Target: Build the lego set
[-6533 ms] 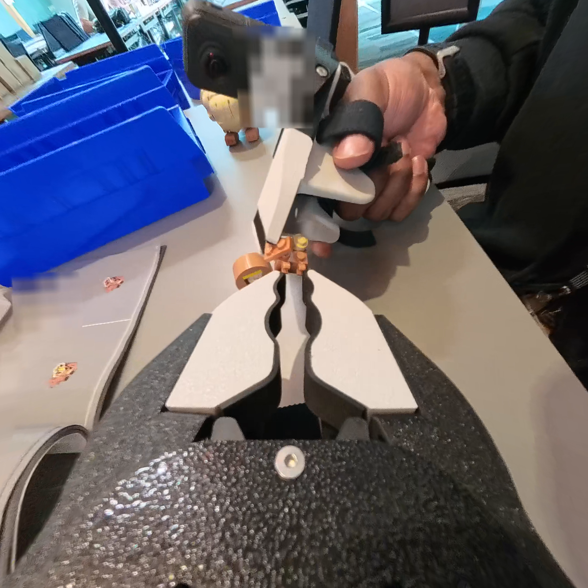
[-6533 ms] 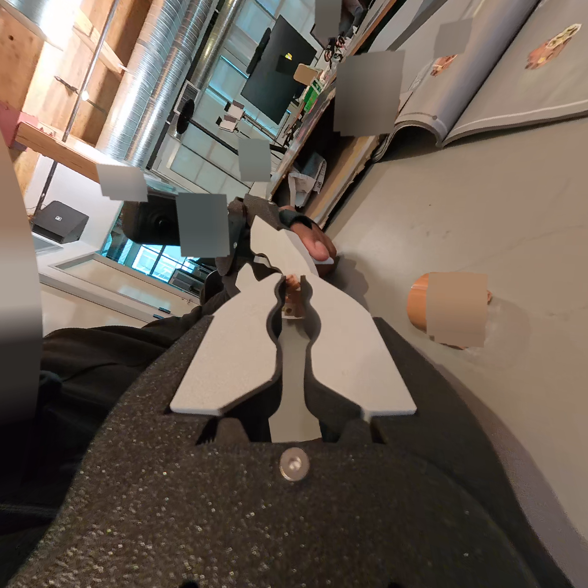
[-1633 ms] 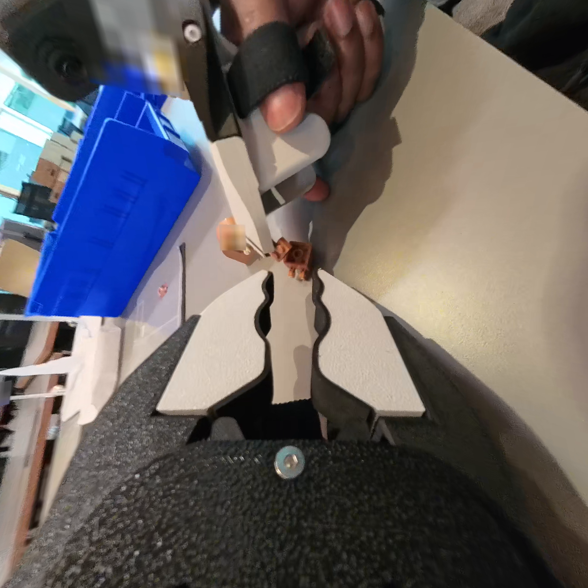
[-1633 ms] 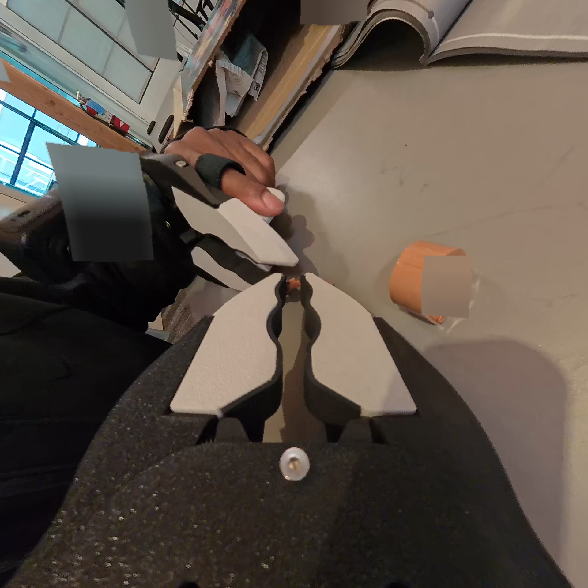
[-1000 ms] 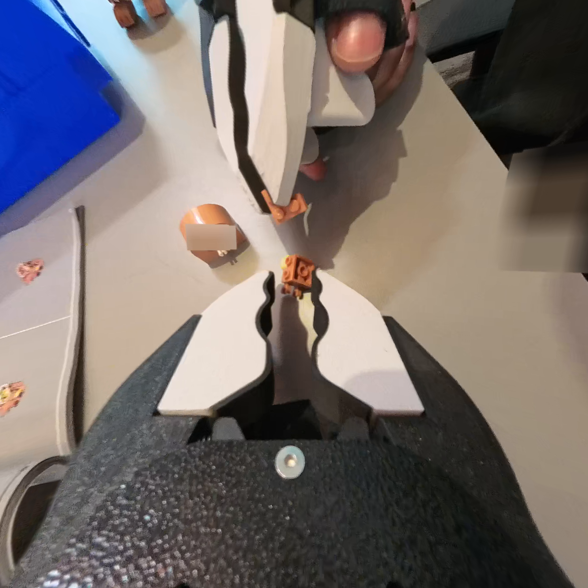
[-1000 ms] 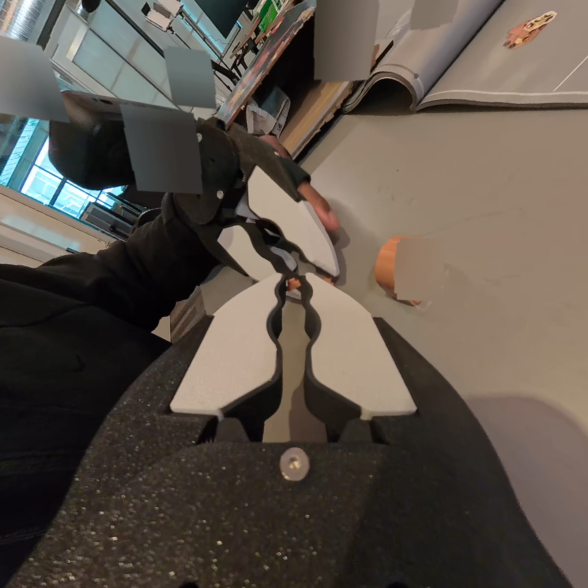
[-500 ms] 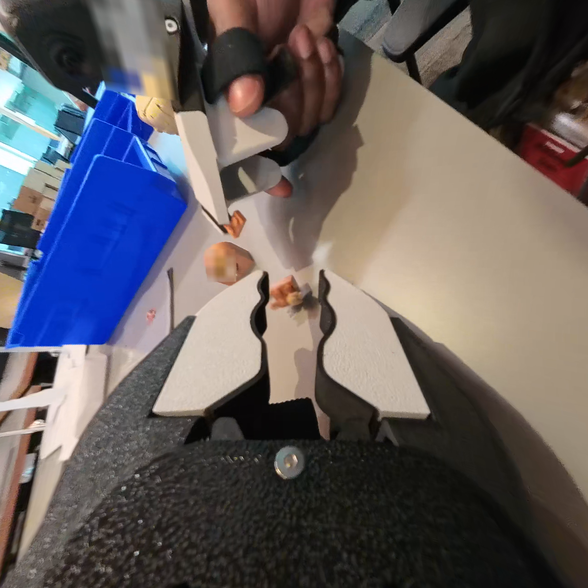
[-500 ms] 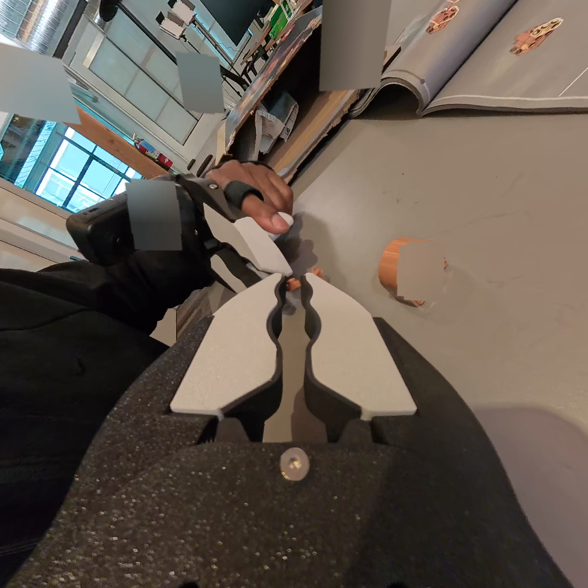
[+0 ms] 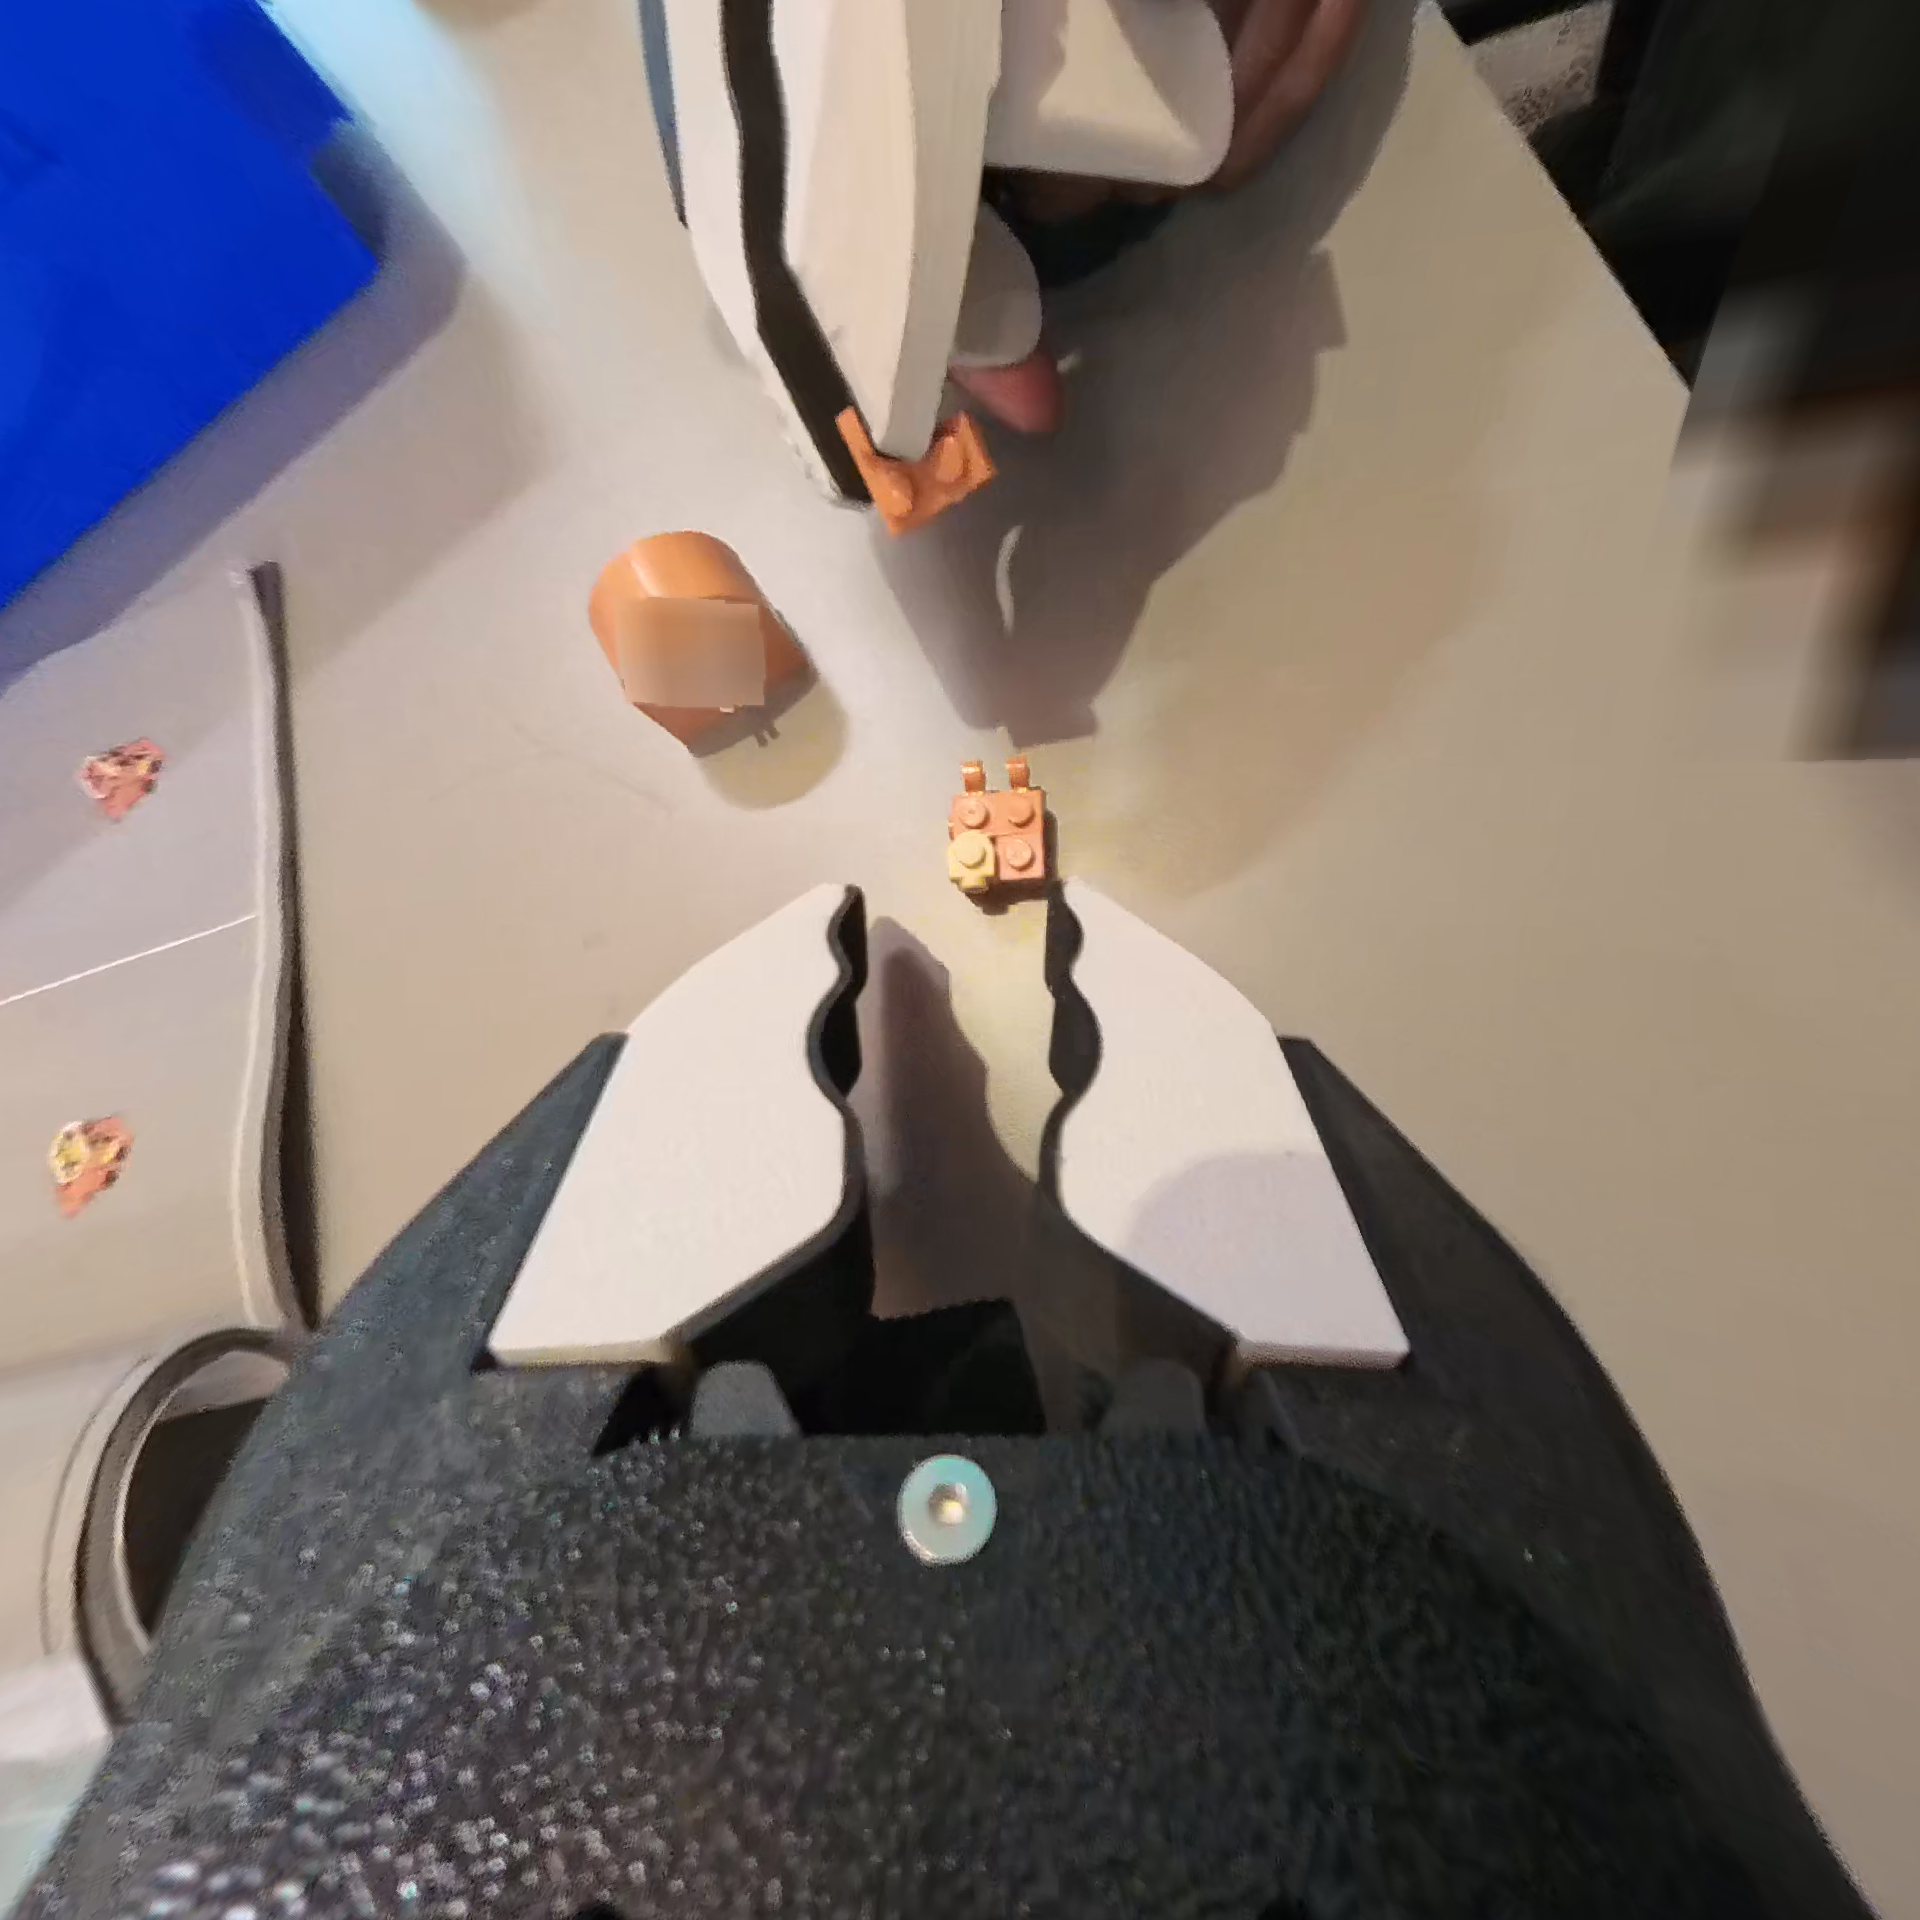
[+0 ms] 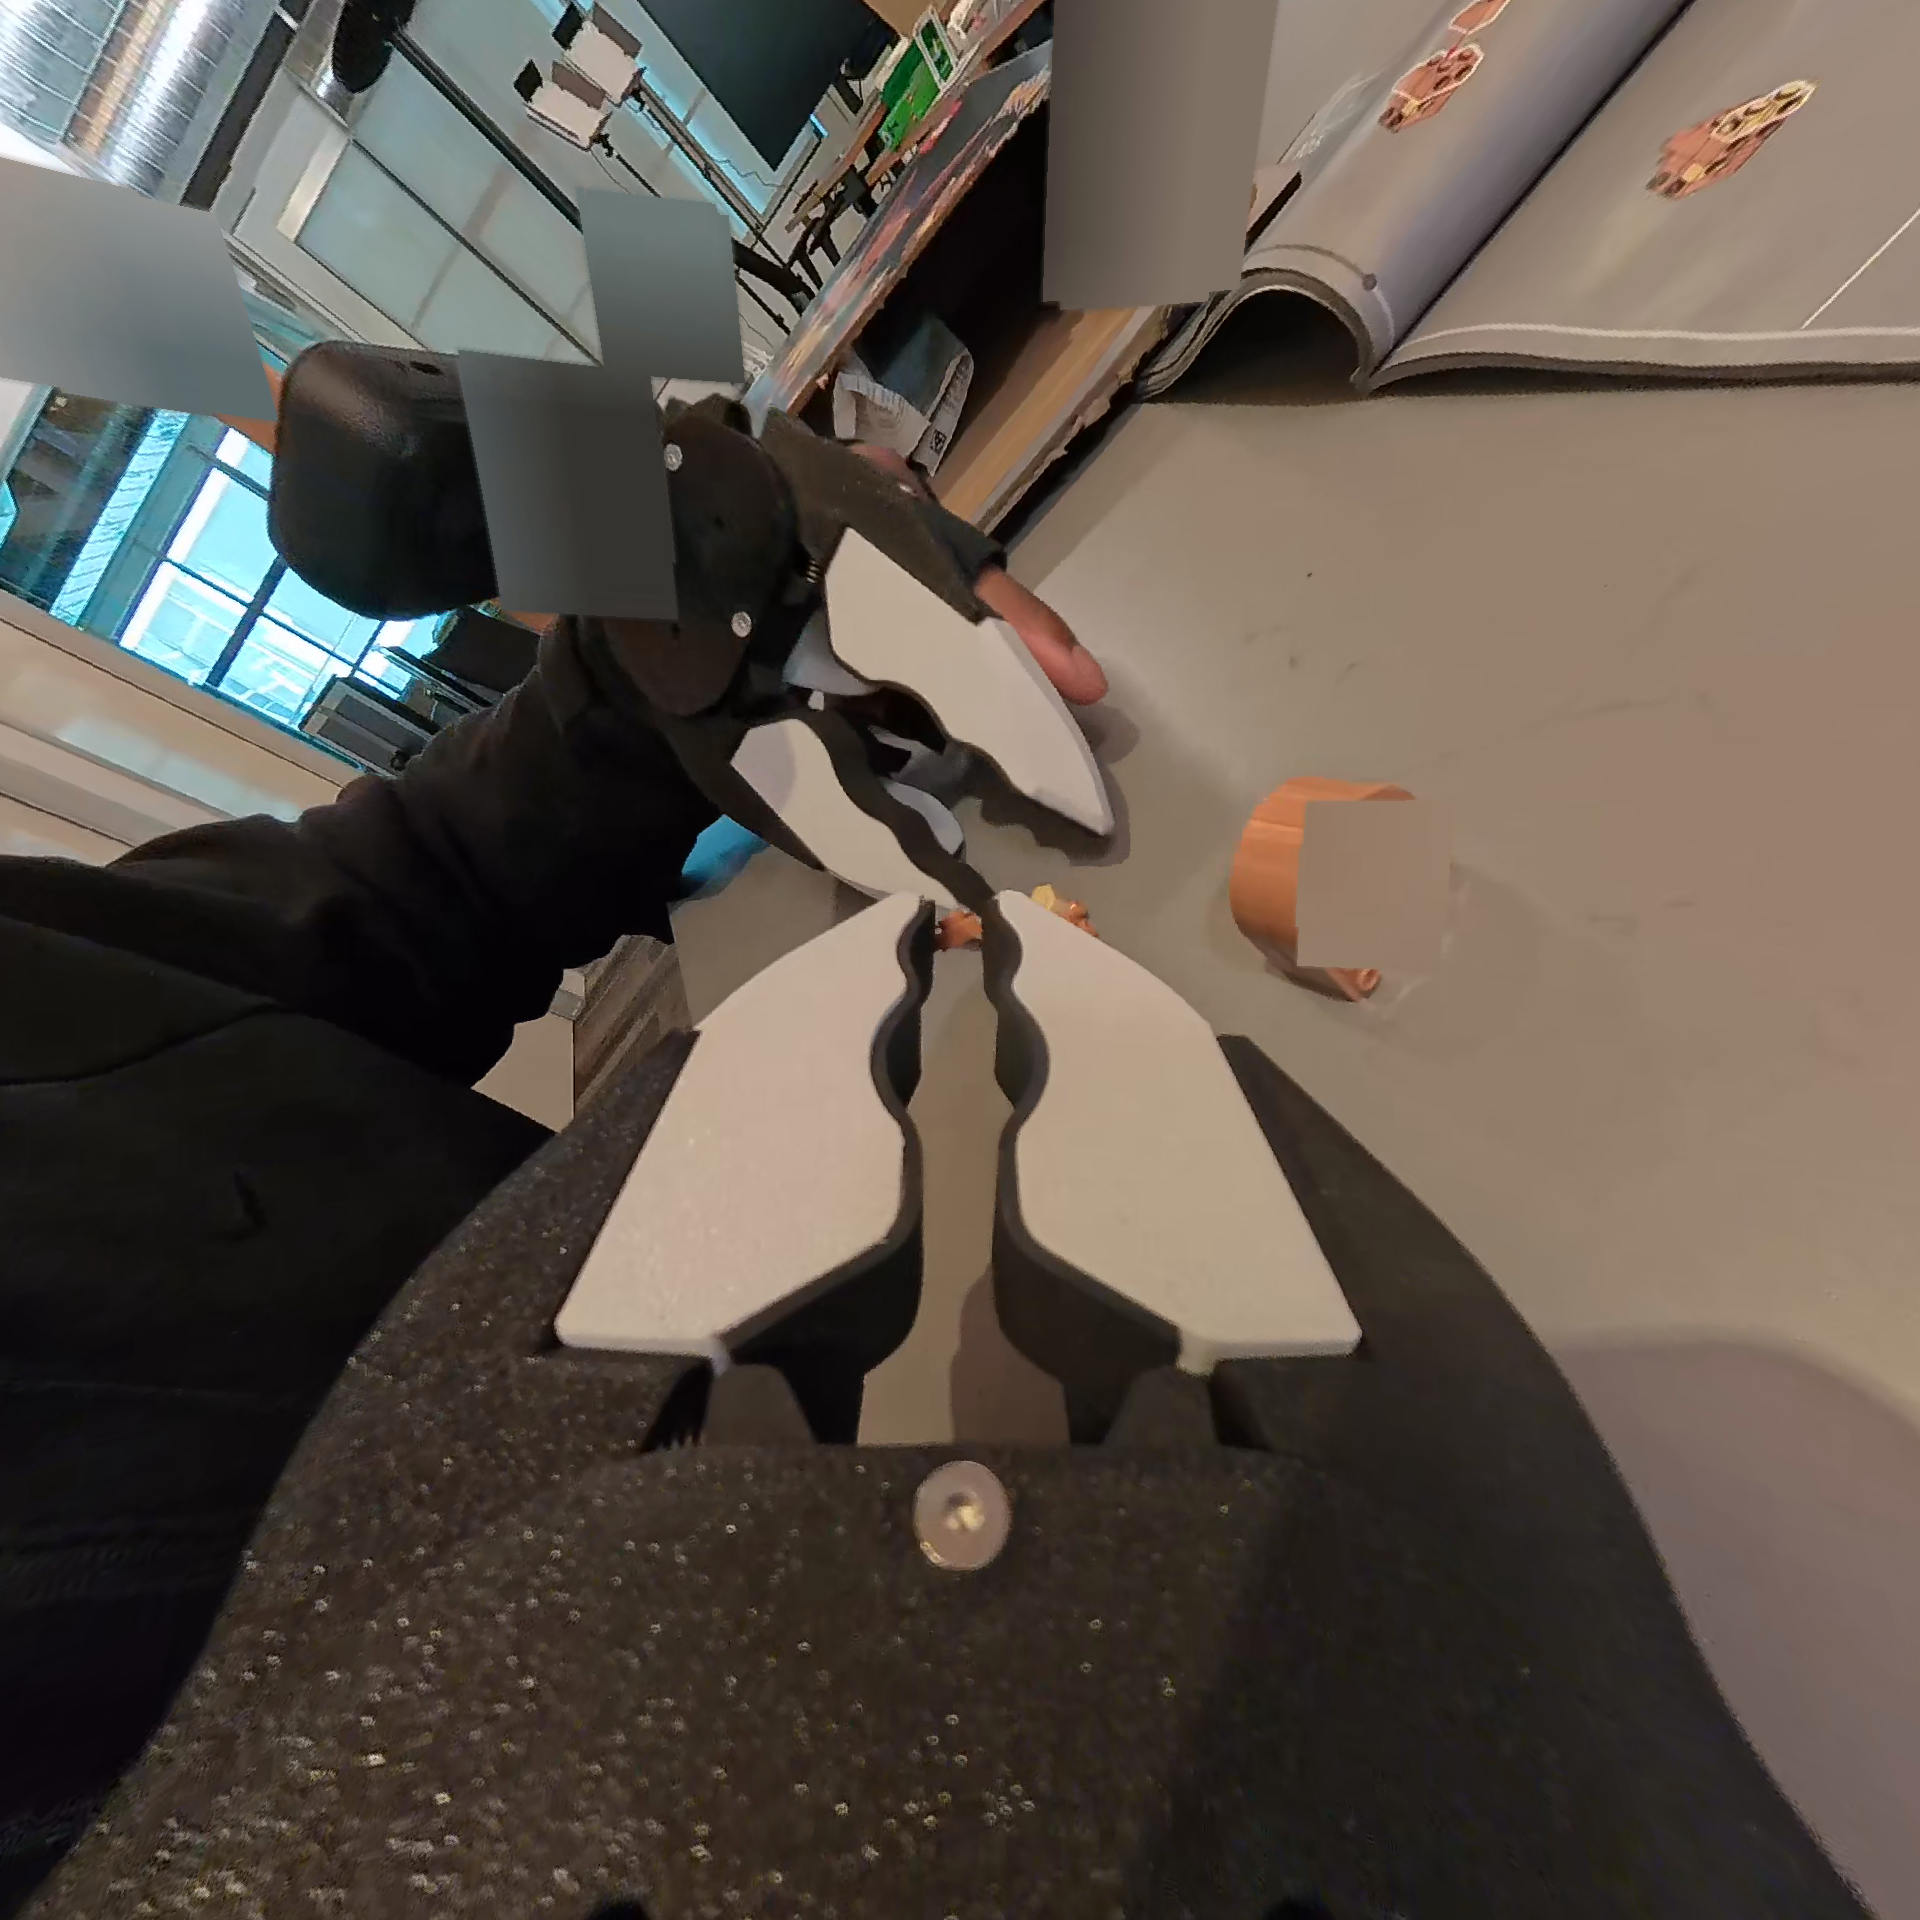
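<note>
My left gripper [image 9: 961, 904] is open and holds nothing. A small orange-brown brick assembly with a yellow stud [image 9: 1003, 836] lies on the grey table [image 9: 1455, 1039] just beyond its fingertips, touching neither pad. My right gripper [image 10: 961, 914] is shut on a small orange plate [image 10: 961, 928]. The left wrist view shows this gripper [image 9: 883, 468] from above, hanging over the table with the plate [image 9: 935, 478] pinched at its tips. The right wrist view shows the left gripper [image 10: 1039, 857] with its fingers apart and the assembly [image 10: 1065, 906] half hidden behind my right finger.
An orange rounded piece [image 9: 686, 644] lies on the table left of the assembly; it also shows in the right wrist view [image 10: 1309, 873]. An open grey booklet [image 9: 135, 935] lies at the left, with a blue bin [image 9: 156, 260] behind it. A person's hands hold both grippers.
My left gripper's fingers have opened and let go of the brick assembly, which now lies on the table ahead of the tips. My right gripper stays shut on the orange plate.
</note>
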`<state>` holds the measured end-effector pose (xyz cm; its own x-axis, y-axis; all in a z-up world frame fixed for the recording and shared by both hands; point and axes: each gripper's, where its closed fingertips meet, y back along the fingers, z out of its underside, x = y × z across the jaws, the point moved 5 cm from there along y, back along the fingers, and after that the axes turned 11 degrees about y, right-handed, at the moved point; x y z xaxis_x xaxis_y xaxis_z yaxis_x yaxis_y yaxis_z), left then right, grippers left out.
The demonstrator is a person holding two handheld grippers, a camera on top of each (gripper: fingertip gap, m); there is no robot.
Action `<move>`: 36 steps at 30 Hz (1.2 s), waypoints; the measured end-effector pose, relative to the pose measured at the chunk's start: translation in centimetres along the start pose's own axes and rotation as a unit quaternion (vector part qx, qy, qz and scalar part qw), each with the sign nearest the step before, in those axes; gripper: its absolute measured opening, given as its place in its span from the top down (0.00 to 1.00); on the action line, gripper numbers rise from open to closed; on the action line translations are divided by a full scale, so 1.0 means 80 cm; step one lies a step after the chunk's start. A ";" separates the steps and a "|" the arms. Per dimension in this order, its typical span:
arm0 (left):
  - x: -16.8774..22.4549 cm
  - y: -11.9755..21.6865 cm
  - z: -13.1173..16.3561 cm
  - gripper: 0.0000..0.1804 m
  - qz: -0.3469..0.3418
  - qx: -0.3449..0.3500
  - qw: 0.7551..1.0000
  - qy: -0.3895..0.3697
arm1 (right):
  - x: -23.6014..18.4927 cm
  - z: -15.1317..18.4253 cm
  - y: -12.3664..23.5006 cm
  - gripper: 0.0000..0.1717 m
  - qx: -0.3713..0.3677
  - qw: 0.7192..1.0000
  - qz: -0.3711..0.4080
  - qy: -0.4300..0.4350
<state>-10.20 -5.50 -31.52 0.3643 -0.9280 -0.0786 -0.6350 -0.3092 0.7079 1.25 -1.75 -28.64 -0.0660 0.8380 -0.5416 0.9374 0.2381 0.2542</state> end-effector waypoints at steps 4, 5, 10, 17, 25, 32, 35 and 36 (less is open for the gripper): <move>0.003 -0.008 -0.007 0.88 0.019 0.011 1.000 0.004 | 0.000 0.001 -0.002 0.95 -0.008 1.000 0.003 0.003; 0.005 -0.009 -0.008 0.90 0.020 0.012 1.000 0.003 | 0.000 0.002 -0.003 0.95 -0.010 1.000 0.003 0.005; 0.012 -0.014 -0.015 0.91 -0.001 0.000 0.999 0.044 | 0.001 0.002 -0.003 0.95 -0.012 1.000 0.007 0.003; 0.035 -0.003 -0.021 0.90 -0.016 -0.015 0.991 0.135 | 0.002 0.001 -0.002 0.95 -0.005 1.000 0.010 0.002; 0.038 0.000 -0.010 0.88 -0.001 -0.021 0.996 0.090 | 0.001 0.000 0.000 0.95 0.003 1.000 0.011 0.005; 0.049 0.016 -0.019 0.92 -0.012 -0.016 0.996 0.083 | 0.001 -0.001 0.001 0.95 0.006 1.000 0.009 0.006; 0.061 0.010 -0.024 0.94 0.026 -0.009 0.996 0.087 | 0.000 0.000 0.000 0.95 0.004 1.000 0.007 0.007; 0.061 0.005 -0.022 0.94 0.032 -0.016 0.995 0.091 | 0.000 0.000 0.000 0.95 0.005 1.000 0.007 0.007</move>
<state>-7.46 -9.80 -30.37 0.4438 -0.8913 0.0934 -0.6397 -0.2420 0.7295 1.27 -1.73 -28.61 -0.0580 0.8483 -0.5263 0.9414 0.2219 0.2540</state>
